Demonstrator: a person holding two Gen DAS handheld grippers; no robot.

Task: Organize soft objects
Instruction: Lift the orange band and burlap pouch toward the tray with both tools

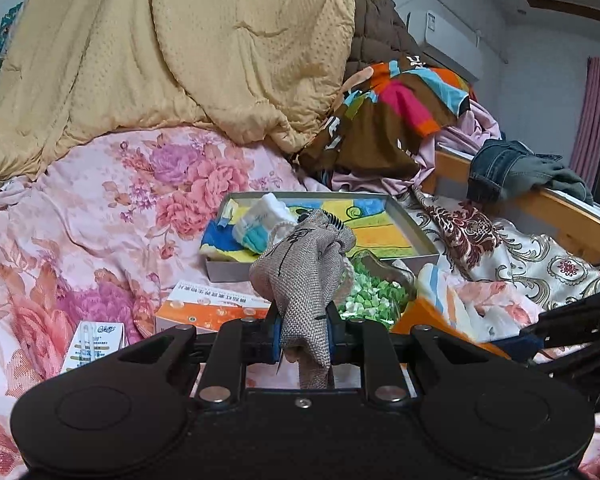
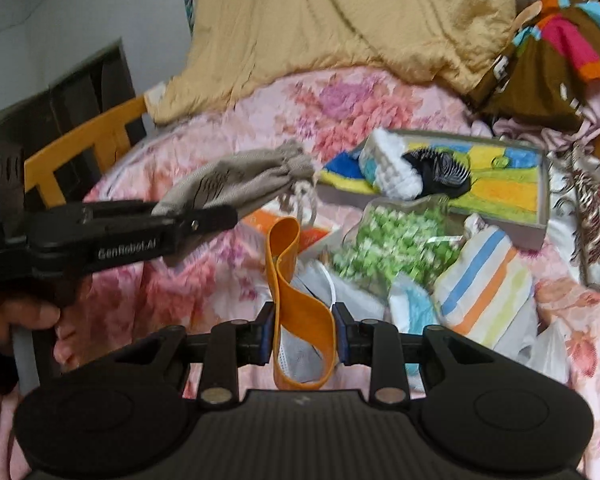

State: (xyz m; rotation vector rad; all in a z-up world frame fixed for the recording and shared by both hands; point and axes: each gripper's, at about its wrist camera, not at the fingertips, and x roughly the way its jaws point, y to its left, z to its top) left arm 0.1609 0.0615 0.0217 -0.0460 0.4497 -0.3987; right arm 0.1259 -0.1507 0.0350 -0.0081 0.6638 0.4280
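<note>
On the bed, a pink floral quilt [image 1: 112,216] covers most of the surface, with a tan blanket [image 1: 172,48] heaped at 12 o'clock and a multicoloured striped cloth [image 1: 396,108] bunched at 1 o'clock. Jeans [image 1: 504,168] hang over the wooden bed rail [image 1: 572,216] at 3 o'clock. Near the middle lies a shallow grey box [image 2: 540,216] with a bright painted bottom; inside it, at its 9 o'clock end, sit a white knitted piece [image 2: 388,164] and a black-and-white striped item [image 2: 444,172]. Just beside the box at 6 o'clock lies a bag of green and white pieces [image 2: 388,244], and at 4 o'clock from that a pastel-striped cloth [image 2: 484,280]. An orange and white carton [image 1: 208,308] lies at 8 o'clock of the box.

The left gripper [image 1: 303,332] is raised above the bedding, its jaws clamped on a grey woven drawstring pouch [image 1: 300,280], which stands up between the pads. The right gripper [image 2: 303,336] is clamped on an orange elastic band [image 2: 296,308], a twisted loop rising towards 12 o'clock, above a white face mask [image 2: 320,284] on the quilt.
</note>
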